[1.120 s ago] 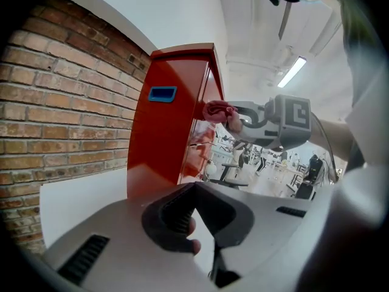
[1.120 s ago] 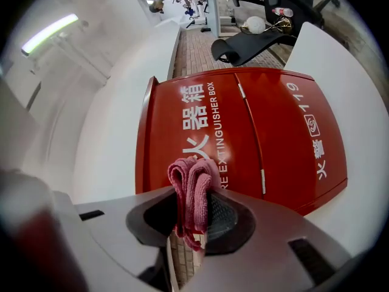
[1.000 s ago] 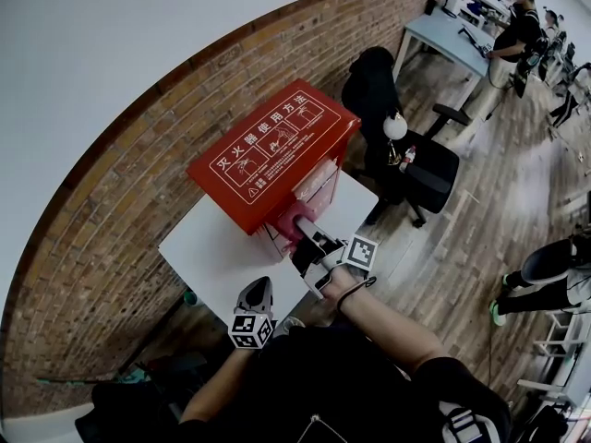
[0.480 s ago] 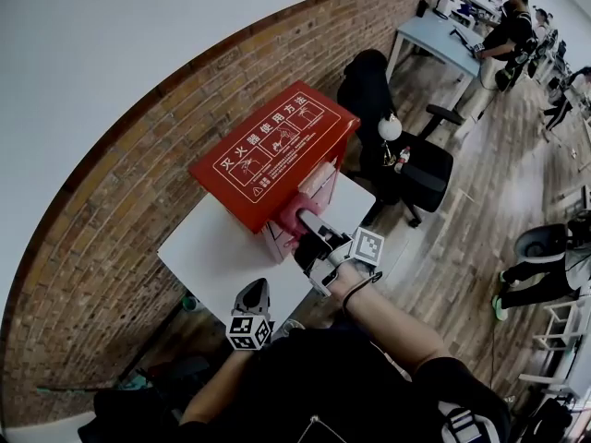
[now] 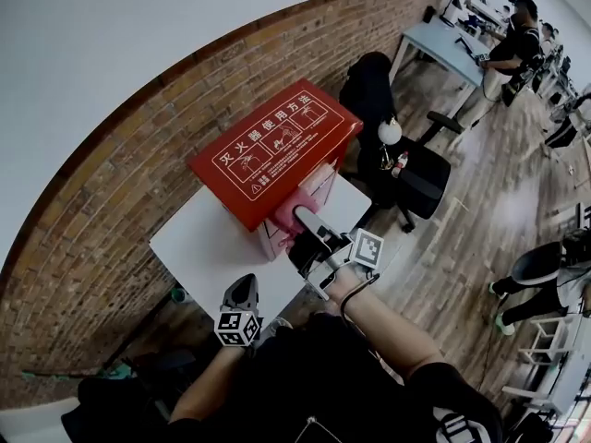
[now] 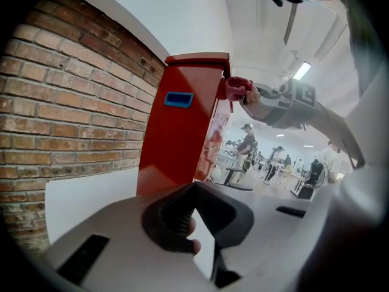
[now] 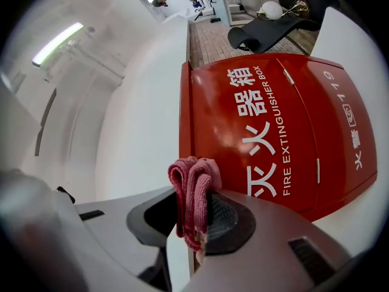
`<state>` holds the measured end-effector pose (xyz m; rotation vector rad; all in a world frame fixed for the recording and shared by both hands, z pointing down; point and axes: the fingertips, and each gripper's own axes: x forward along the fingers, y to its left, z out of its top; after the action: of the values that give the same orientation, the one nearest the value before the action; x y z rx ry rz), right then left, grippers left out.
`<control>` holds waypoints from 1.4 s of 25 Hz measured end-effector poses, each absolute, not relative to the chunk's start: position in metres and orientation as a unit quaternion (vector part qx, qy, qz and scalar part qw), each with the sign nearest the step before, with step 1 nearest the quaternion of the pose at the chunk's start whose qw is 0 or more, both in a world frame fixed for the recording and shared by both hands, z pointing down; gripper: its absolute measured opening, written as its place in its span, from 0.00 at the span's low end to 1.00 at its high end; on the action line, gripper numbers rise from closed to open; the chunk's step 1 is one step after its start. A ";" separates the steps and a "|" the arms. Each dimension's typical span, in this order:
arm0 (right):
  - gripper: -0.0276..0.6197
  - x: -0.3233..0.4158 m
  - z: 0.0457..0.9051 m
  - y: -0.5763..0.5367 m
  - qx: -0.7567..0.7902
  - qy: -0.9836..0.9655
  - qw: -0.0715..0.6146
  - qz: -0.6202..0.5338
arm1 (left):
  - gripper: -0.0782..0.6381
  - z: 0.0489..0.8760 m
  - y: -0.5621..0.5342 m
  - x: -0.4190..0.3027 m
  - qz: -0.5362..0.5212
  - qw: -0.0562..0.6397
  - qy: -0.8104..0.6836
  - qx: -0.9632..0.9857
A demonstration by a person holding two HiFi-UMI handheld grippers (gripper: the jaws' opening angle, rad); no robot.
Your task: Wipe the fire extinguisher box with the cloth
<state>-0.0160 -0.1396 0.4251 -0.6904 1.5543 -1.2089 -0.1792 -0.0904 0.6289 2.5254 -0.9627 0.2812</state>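
— Left gripper (image 6: 193, 193): jaws together on nothing, idle at the tabletop's (image 5: 203, 247) near edge.
— And the right gripper (image 7: 193, 207)?
— Clamped on the pink cloth (image 7: 193, 187), against the front of the fire extinguisher box (image 5: 272, 146) at the far right corner. It has barely shifted in the last second, so wiping likely goes on there.

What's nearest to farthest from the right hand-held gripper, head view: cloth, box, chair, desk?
1. Pink cloth, in the right hand-held gripper.
2. Red metal fire extinguisher box, just ahead.
3. Black office chair, rightward.
4. Pale blue desk, far right.
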 end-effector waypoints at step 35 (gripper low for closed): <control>0.21 -0.061 0.433 -0.128 -0.312 0.637 0.507 -0.490 | 0.13 0.578 -0.044 -0.230 0.067 0.198 -0.470 0.858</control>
<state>-0.0607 -0.1282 0.4331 -0.7515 1.5361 -1.1812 -0.2300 -0.0440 0.5782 2.4005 -1.3151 0.1862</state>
